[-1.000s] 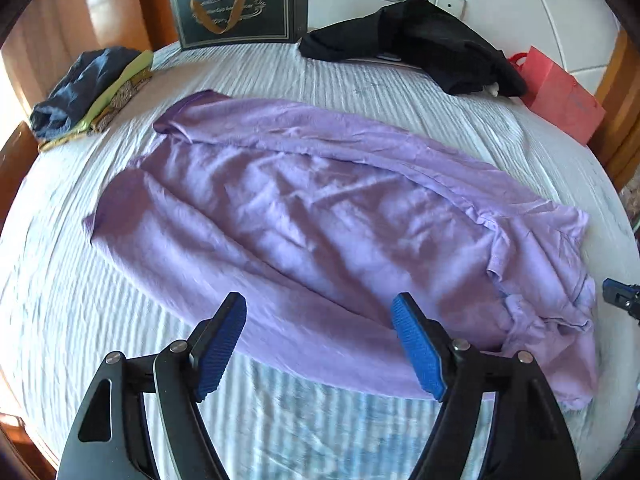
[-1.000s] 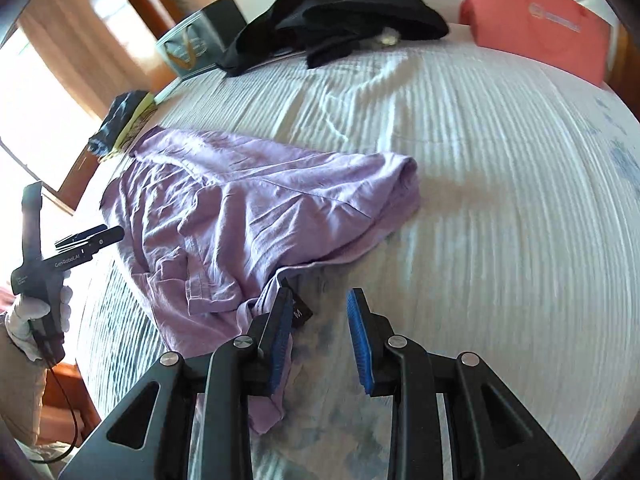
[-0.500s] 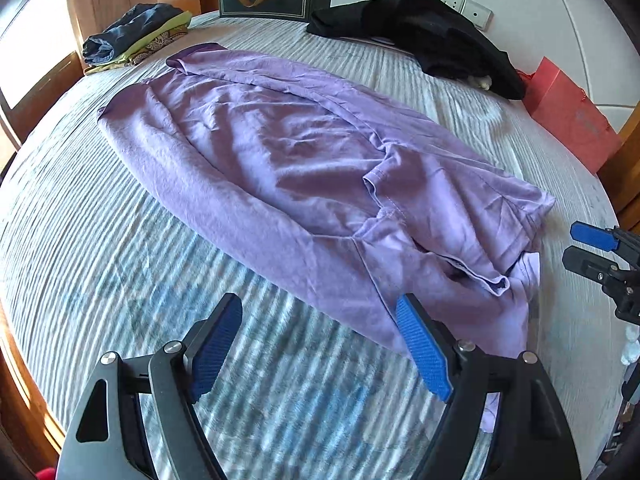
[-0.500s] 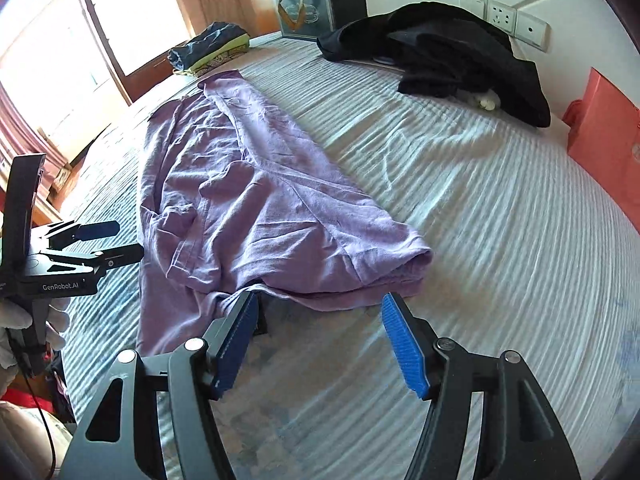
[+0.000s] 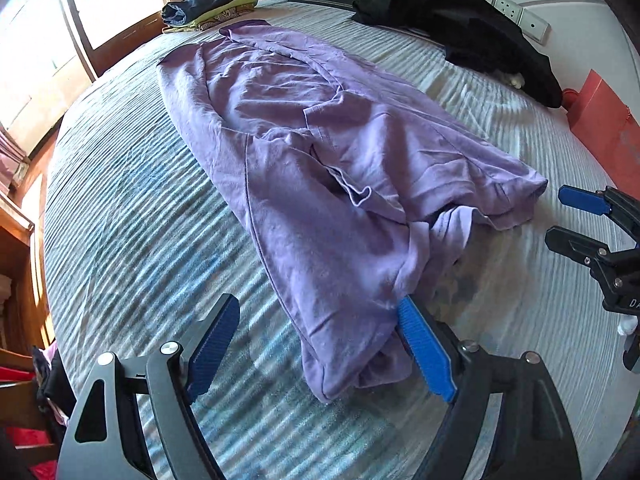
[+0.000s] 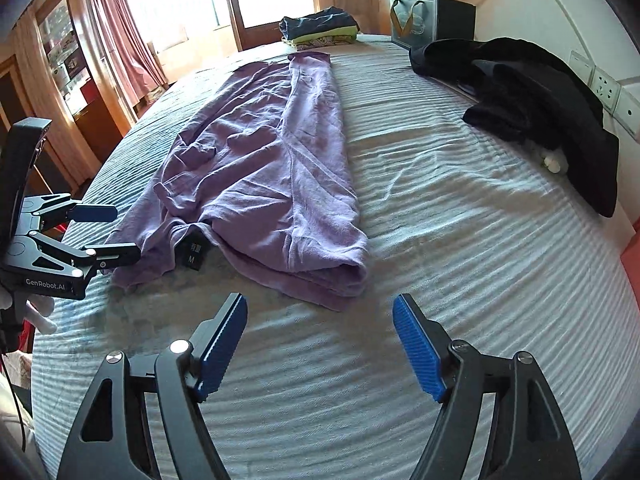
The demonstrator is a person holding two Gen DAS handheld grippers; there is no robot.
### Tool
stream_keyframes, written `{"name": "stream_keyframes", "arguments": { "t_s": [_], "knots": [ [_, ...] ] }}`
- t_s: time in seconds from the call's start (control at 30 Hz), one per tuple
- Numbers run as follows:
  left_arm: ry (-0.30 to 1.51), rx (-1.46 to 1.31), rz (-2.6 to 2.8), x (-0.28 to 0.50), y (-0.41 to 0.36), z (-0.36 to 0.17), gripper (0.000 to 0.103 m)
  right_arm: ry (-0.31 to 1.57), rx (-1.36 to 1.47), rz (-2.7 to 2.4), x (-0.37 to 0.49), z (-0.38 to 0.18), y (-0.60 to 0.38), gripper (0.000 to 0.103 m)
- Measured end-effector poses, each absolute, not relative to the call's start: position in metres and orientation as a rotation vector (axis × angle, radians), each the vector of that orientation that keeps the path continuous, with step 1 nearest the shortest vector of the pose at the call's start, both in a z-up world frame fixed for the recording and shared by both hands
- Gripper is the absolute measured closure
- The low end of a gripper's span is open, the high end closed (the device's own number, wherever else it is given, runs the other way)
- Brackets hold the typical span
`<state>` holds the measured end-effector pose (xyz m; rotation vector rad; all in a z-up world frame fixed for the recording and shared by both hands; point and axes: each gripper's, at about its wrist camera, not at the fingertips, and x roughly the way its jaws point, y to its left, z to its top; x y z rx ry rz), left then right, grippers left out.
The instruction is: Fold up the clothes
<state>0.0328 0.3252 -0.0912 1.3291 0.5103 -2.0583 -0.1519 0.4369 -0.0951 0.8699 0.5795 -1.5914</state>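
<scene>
Both grippers, left gripper (image 5: 320, 344) and right gripper (image 6: 320, 344), have just been opening and hold nothing; grip the purple shirt (image 5: 320, 168) by its lower-frame corners squarely before folding.

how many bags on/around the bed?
2. Dark gift bag at the bed's far edge by the wall; red bag beside the bed, past the black clothes. Others may be out of view.

You have bare bed (image 6: 460, 264) right of the purple garment (image 6: 260, 168), while the black clothes (image 6: 532, 104), gift bag (image 6: 432, 20) and folded pile (image 6: 320, 28) crowd the far edge.
</scene>
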Motion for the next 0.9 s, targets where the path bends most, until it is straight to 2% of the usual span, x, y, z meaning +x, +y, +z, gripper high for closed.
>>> {"name": "stream_keyframes", "arguments": {
  "t_s": [0.27,0.37,0.43,0.53,0.67,0.77,0.87,0.9],
  "knots": [
    [0.479,1.315,-1.976,0.023,0.345,-0.103,0.017,0.598,0.781,-1.506,-0.164,-0.104,0.423,0.028],
    [0.493,1.298,-1.951,0.025,0.343,-0.106,0.011,0.641,0.751,-1.472,-0.161,-0.111,0.417,0.028],
    [0.496,1.294,-1.928,0.026,0.342,-0.109,0.0,0.662,0.724,-1.453,-0.158,-0.114,0.413,0.028],
    [0.536,1.28,-1.931,0.031,0.34,-0.112,0.0,0.664,0.713,-1.427,-0.157,-0.117,0.409,0.028],
    [0.493,1.271,-1.951,0.03,0.344,-0.113,0.0,0.69,0.706,-1.423,-0.155,-0.119,0.402,0.027],
    [0.469,1.271,-1.972,0.03,0.347,-0.114,0.003,0.719,0.691,-1.443,-0.153,-0.12,0.399,0.03],
    [0.448,1.284,-2.003,0.027,0.353,-0.112,0.014,0.708,0.699,-1.469,-0.156,-0.12,0.399,0.036],
    [0.443,1.289,-2.02,0.026,0.356,-0.111,0.024,0.699,0.704,-1.479,-0.157,-0.119,0.4,0.041]
  ]
}}
